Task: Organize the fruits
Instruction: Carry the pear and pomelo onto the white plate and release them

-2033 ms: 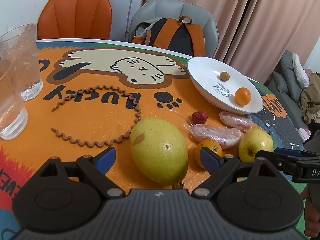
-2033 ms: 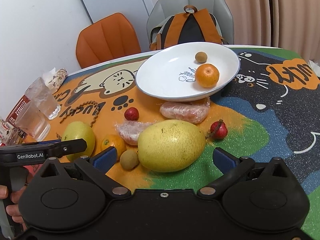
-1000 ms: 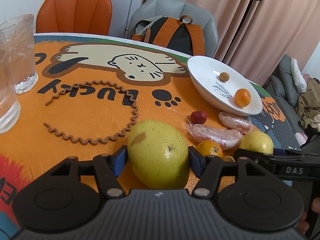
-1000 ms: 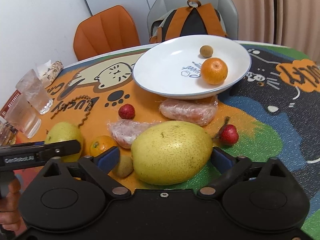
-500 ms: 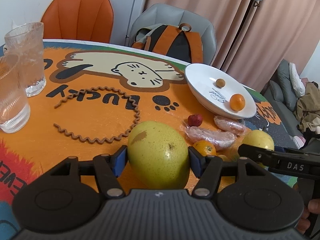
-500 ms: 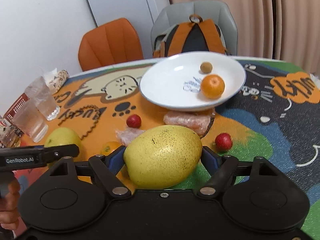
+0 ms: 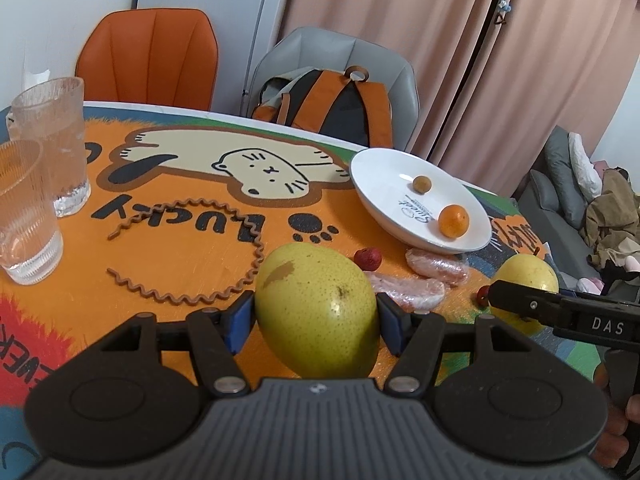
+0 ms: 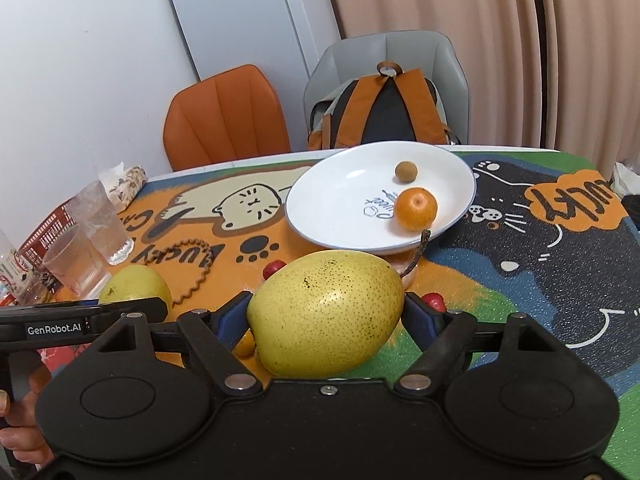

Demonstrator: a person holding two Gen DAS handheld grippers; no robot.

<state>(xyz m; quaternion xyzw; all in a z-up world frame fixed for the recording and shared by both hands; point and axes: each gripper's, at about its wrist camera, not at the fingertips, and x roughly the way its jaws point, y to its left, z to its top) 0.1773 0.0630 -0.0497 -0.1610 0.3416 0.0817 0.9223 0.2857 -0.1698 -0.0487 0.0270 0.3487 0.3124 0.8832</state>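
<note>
Now each gripper, left [image 7: 316,320] and right [image 8: 326,314], clamps a pear, seemingly lifted; next, carry both to the plate [image 8: 340,208].

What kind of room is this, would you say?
Probably a home dining area. A table with a cartoon cat mat holds a plate and glasses, two chairs stand behind it, and a curtain hangs beyond.

An orange chair [image 7: 150,58] at upper left and a grey chair [image 7: 340,64] at centre stand before white wall [image 8: 80,60] and pink curtains [image 7: 460,40].
</note>
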